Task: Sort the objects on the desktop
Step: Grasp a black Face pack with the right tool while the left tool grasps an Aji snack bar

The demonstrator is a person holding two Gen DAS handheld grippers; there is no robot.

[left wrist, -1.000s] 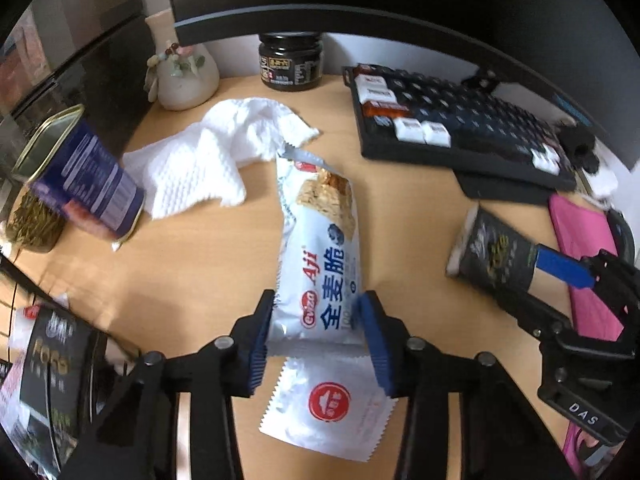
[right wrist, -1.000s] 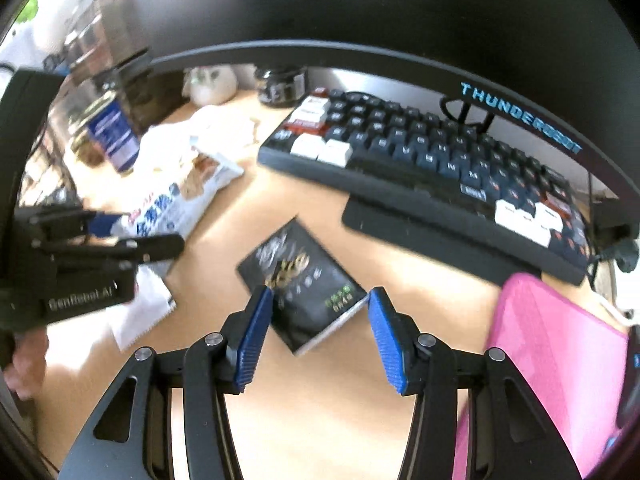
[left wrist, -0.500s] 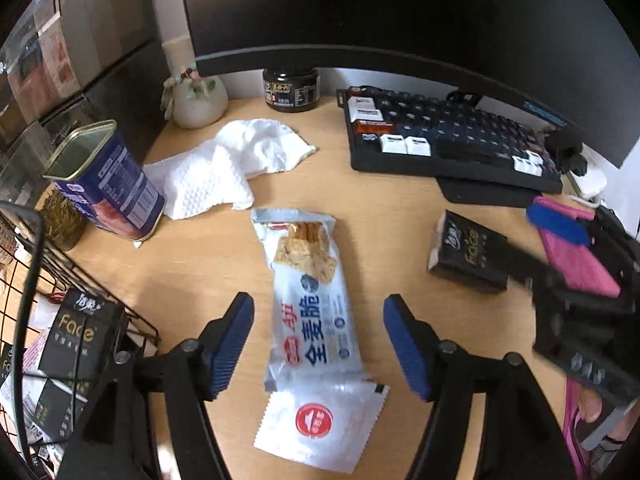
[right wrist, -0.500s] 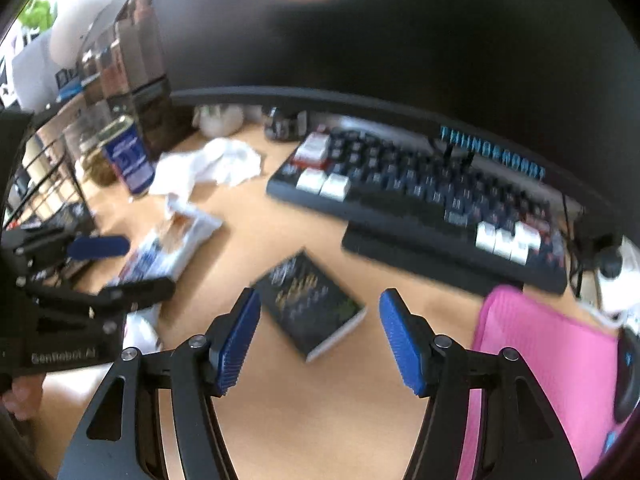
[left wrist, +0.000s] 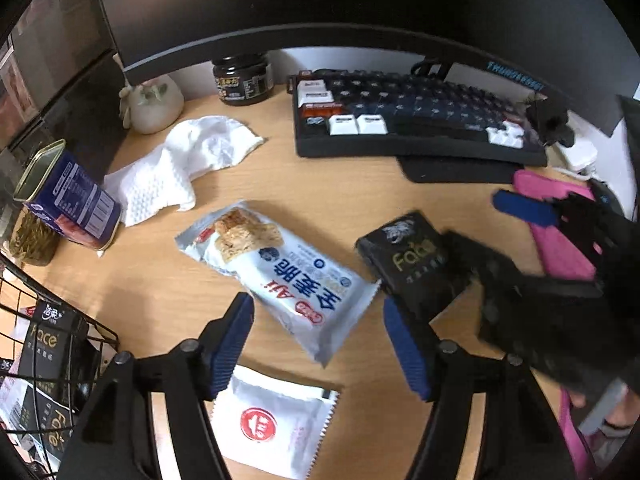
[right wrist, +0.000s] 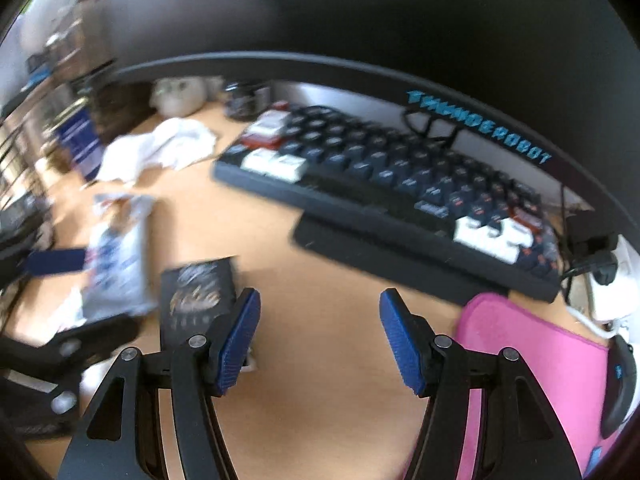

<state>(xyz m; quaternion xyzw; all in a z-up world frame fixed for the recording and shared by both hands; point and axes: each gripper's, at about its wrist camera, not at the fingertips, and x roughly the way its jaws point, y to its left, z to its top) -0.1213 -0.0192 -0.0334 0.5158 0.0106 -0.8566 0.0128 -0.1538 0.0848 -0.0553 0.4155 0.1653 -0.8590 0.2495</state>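
Observation:
A white and blue cracker packet point(left wrist: 280, 276) lies slantwise on the wooden desk point(left wrist: 320, 208), its near end between the fingers of my left gripper point(left wrist: 320, 344). That gripper is open and hangs above the packet without touching it. A white sachet with a red logo point(left wrist: 272, 424) lies under its left finger. To the right lies a black box marked Face point(left wrist: 412, 264). My right gripper point(right wrist: 320, 332) is open over bare desk. The black box point(right wrist: 196, 300) is just left of its left finger. The cracker packet point(right wrist: 116, 256) looks blurred in this view.
A dark keyboard point(left wrist: 400, 128) and a monitor point(left wrist: 320, 8) fill the back. A pink mouse pad point(right wrist: 532, 360) with a mouse point(right wrist: 620, 384) lies right. A white cloth point(left wrist: 180, 168), a blue tin point(left wrist: 72, 200), a jar point(left wrist: 242, 80) and a wire basket point(left wrist: 48, 344) stand left.
My left gripper opened, let go of the cracker packet and drew back; the packet now lies slantwise. My right gripper opened wider and swung right, leaving the black box to its left.

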